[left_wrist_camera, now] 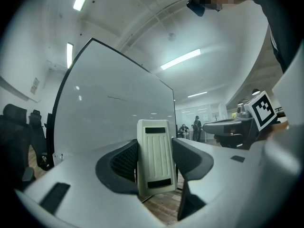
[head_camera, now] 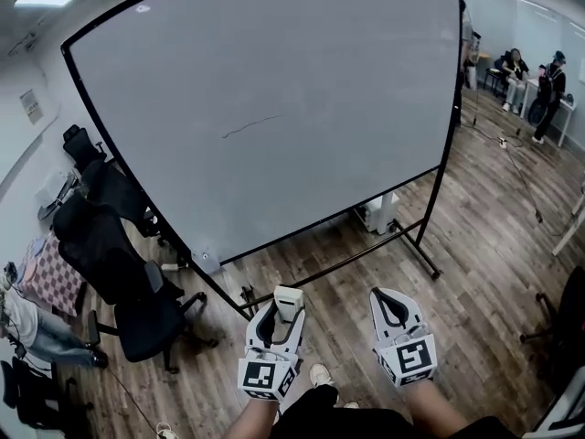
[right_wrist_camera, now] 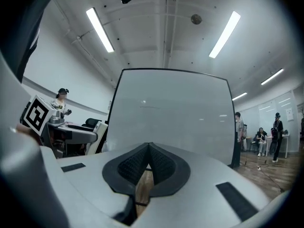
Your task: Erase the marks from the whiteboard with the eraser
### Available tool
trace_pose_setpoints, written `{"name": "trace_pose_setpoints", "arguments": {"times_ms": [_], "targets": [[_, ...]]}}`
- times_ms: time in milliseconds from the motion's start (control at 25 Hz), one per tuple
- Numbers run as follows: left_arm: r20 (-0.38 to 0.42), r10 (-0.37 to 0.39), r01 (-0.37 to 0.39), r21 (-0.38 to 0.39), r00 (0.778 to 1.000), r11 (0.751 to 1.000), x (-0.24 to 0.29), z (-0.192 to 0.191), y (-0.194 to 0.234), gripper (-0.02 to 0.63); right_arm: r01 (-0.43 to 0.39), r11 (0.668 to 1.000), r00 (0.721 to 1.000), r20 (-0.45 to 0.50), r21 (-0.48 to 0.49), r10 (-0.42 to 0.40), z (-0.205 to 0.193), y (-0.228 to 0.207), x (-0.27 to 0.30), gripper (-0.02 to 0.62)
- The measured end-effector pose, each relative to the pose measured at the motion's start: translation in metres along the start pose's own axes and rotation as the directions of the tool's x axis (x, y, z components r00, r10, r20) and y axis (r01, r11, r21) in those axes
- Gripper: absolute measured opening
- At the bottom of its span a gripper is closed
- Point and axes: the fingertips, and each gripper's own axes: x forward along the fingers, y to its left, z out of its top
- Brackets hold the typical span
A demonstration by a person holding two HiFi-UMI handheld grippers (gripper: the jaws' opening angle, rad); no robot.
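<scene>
Head view, near first: my left gripper (head_camera: 279, 314) is clamped on the eraser (head_camera: 289, 300), a pale ribbed block standing upright between the jaws with its top end poking out past the tips. My right gripper (head_camera: 389, 296), just beside it, has its jaws pressed together with nothing between them (its own view shows the tips meeting). Both are held low and well apart from the whiteboard (head_camera: 274, 53), which stands ahead of and above them on a black frame. One thin dark mark (head_camera: 251, 124) sits mid-board, ahead of the left gripper and slightly to its left. The rest of the board looks clean. My judgement: the eraser is in hand and wiping has not started; what is left is to reach the board and wipe that stroke. Office chairs (head_camera: 119, 245) are far left of the left gripper, and people (head_camera: 535, 80) far right past the board.
</scene>
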Motion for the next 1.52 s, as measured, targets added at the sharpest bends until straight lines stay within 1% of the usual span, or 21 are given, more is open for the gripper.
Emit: {"name": "trace_pose_setpoints", "arguments": {"times_ms": [160,320,440,560,680,800,880,1040,1160,1280,1360,1520], "targets": [[0.012,0.034,-0.034,0.005,0.999,0.999,0.032,0.009,0.037,0.241,-0.05,0.999,0.999,0.015,-0.01,0.05,0.011,-0.001,0.057,0.018],[0.022,0.058,-0.058,-0.004,0.998,0.998,0.068,0.017,0.071,0.241,-0.104,0.994,0.995,-0.002,-0.018,0.104,0.021,-0.003,0.111,0.018],[0.037,0.072,-0.071,-0.02,0.997,0.997,0.092,0.021,0.095,0.241,-0.118,0.993,0.993,-0.015,-0.03,0.118,0.023,-0.007,0.145,0.018],[0.073,0.093,-0.089,-0.057,0.993,0.994,0.107,0.03,0.116,0.241,-0.129,0.991,0.992,-0.01,-0.039,0.128,0.023,-0.01,0.173,0.018],[0.096,0.102,-0.096,-0.064,0.99,0.993,0.123,0.04,0.134,0.241,-0.128,0.991,0.992,-0.001,-0.038,0.128,0.026,-0.013,0.203,0.018],[0.105,0.098,-0.094,-0.042,0.99,0.995,0.146,0.047,0.149,0.241,-0.142,0.989,0.989,0.023,-0.036,0.143,0.031,-0.018,0.239,0.018],[0.108,0.104,-0.102,-0.023,0.989,0.994,0.159,0.048,0.152,0.241,-0.169,0.984,0.984,0.044,-0.048,0.171,0.035,-0.022,0.256,0.018],[0.108,0.148,-0.149,0.002,0.983,0.989,0.177,0.054,0.162,0.241,-0.233,0.97,0.969,0.063,-0.072,0.238,0.04,-0.029,0.28,0.018],[0.116,0.198,-0.202,0.02,0.973,0.979,0.188,0.062,0.171,0.241,-0.273,0.959,0.959,0.059,-0.072,0.277,0.042,-0.038,0.296,0.018],[0.136,0.253,-0.26,0.036,0.958,0.965,0.199,0.073,0.178,0.241,-0.307,0.95,0.949,0.058,-0.059,0.31,0.046,-0.049,0.309,0.018],[0.14,0.284,-0.291,0.034,0.949,0.956,0.206,0.08,0.182,0.241,-0.333,0.941,0.94,0.056,-0.054,0.336,0.045,-0.053,0.314,0.018],[0.145,0.368,-0.379,0.051,0.918,0.924,0.219,0.092,0.194,0.241,-0.393,0.919,0.918,0.045,-0.038,0.394,0.035,-0.052,0.321,0.018]]}}
